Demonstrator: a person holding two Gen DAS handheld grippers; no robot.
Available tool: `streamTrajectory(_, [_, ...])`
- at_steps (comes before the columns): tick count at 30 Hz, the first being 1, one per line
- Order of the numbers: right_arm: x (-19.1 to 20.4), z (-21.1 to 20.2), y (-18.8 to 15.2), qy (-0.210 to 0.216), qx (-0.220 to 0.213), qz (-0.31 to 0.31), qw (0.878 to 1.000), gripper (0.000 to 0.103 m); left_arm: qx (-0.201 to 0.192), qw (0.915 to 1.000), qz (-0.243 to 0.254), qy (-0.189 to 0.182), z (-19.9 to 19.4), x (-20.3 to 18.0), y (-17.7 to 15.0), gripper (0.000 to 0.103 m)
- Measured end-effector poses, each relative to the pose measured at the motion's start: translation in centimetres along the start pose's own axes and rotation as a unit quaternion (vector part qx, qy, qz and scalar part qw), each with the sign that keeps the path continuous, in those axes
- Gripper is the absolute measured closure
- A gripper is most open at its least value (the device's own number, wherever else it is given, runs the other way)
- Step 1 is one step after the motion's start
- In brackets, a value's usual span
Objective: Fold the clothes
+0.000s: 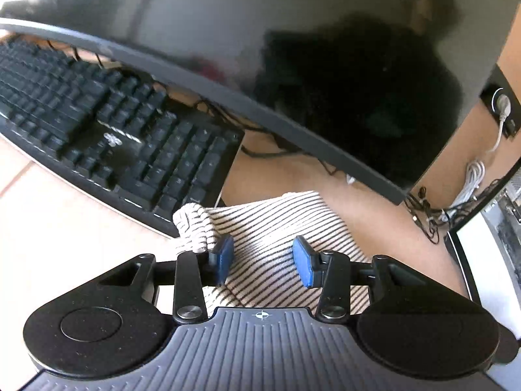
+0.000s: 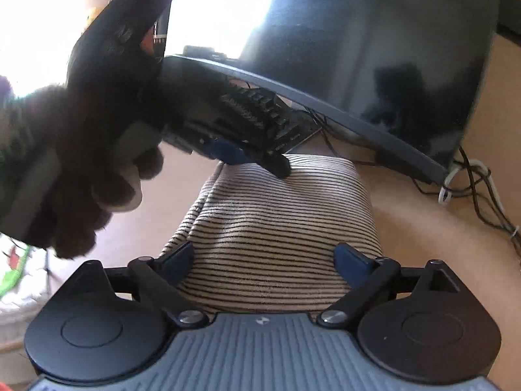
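Striped cream-and-black knit garment (image 2: pixel 280 228) lies on the tan desk top (image 2: pixel 439 238) as a compact rectangle of several layers, already doubled over itself, just in front of the black mechanical keyboard (image 1: pixel 107 123) and the dark curved monitor (image 1: pixel 293 65).

Seen from the right wrist, the right gripper (image 2: pixel 263 262) hovers low over the near end at 6 o'clock, its blue pads spread wide with nothing between them. The left gripper (image 2: pixel 247 156), held in a dark-gloved hand (image 2: pixel 81 169), touches the far edge at 12 o'clock; from its own camera the left gripper (image 1: pixel 263 259) is released too, pads parted above the cloth, a bunched roll of fabric at 10 o'clock.

The knit looks light, soft and floppy, a little springy, and unlikely to slip from the pads. A pinch through all layers at a corner or along the stacked left edge would likely keep the bundle together; a single layer would peel open.
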State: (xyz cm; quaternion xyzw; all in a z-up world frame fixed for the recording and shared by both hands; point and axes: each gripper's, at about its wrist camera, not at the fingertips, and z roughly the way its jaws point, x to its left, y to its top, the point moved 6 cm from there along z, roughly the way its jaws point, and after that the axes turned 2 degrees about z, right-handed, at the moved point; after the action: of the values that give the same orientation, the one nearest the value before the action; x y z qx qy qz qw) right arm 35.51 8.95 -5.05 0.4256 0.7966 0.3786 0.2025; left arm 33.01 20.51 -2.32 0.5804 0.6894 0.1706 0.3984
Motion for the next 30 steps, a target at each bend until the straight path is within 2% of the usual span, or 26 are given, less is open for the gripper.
streamTrajectory(2, [-1.4, -1.9, -0.8, 0.017, -0.005, 0.040, 0.999, 0.006, -0.026, 0.9991, 0.020, 0.027, -2.4, -0.9, -0.9, 0.046])
streamTrajectory(3, [-2.2, -2.9, -1.3, 0.022, -0.010, 0.060, 0.998, 0.003, -0.045, 0.9977, 0.029, 0.041, -3.7, -1.4, -1.6, 0.031])
streamTrajectory(4, [-3.2, -3.8, -2.0, 0.020, -0.015, 0.072, 0.997, 0.000, -0.063, 0.9956, 0.037, 0.058, -5.1, -1.9, -2.5, 0.020])
streamTrajectory(5, [-4.1, -4.7, -2.9, 0.015, -0.020, 0.081, 0.996, 0.000, -0.080, 0.9931, 0.043, 0.074, -6.3, -2.6, -3.8, 0.018])
streamTrajectory(7, [-5.7, -6.4, -4.6, 0.006, -0.028, 0.093, 0.995, 0.000, -0.112, 0.9867, 0.044, 0.109, -8.7, -4.3, -7.1, 0.006])
streamTrajectory(10, [-7.6, -8.2, -7.4, -0.006, -0.026, 0.093, 0.995, 0.000, -0.141, 0.9759, 0.000, 0.166, -11.1, -6.4, -12.6, 0.000])
streamTrajectory(13, [-8.6, -9.4, -9.2, -0.013, -0.039, 0.088, 0.995, 0.000, -0.169, 0.9653, -0.011, 0.199, -12.3, -9.0, -16.6, 0.000])
streamTrajectory(15, [-9.1, -10.1, -10.2, -0.017, -0.049, 0.083, 0.995, 0.000, -0.177, 0.9567, -0.012, 0.231, -12.7, -10.2, -18.2, 0.000])
streamTrajectory(17, [-9.6, -10.9, -11.2, -0.021, -0.060, 0.079, 0.995, 0.000, -0.181, 0.9532, -0.006, 0.242, -12.5, -10.5, -19.0, 0.000])
streamTrajectory(21, [-10.7, -11.9, -13.1, -0.032, -0.073, 0.084, 0.993, 0.000, -0.163, 0.9548, 0.023, 0.248, -12.0, -10.7, -19.0, 0.000])
streamTrajectory(25, [-12.6, -11.0, -14.0, -0.043, -0.049, 0.174, 0.983, 0.000, -0.149, 0.9560, 0.006, 0.252, -12.4, -10.4, -19.7, 0.000])
streamTrajectory(30, [-13.6, -11.7, -15.0, -0.047, -0.035, 0.180, 0.982, 0.000, -0.108, 0.9586, -0.032, 0.262, -12.0, -9.6, -21.5, 0.000])
